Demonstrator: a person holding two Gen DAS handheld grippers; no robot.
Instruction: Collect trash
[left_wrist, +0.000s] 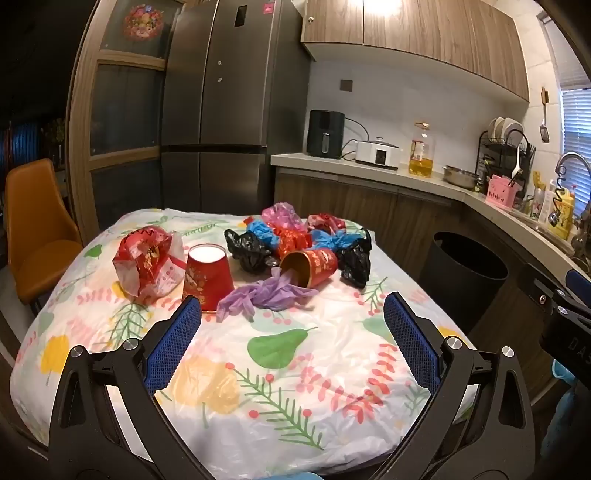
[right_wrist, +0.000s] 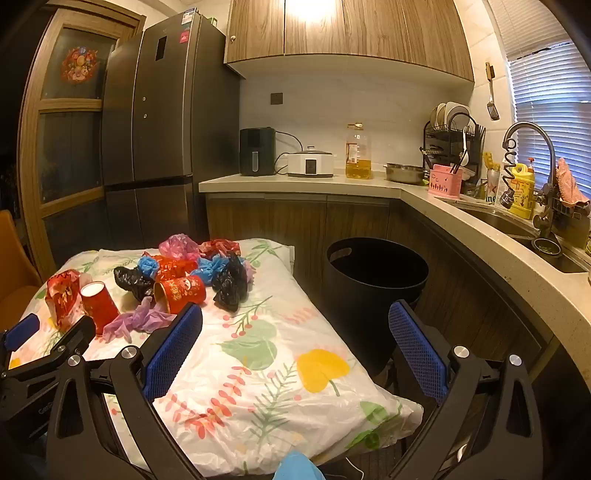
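Where black bin (left_wrist: 463, 273) meets table (left_wrist: 258, 369), base hidden.

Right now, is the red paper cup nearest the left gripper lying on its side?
No, that red paper cup stands upside down, white base up.

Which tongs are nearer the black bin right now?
Right. The right tongs hang over the table's near corner beside the black bin; the left tongs sit farther left, facing the trash pile.

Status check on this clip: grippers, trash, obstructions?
Left gripper and right gripper open, empty. Crumpled plastic bags and red paper cups untouched on table. Round black bin clear.
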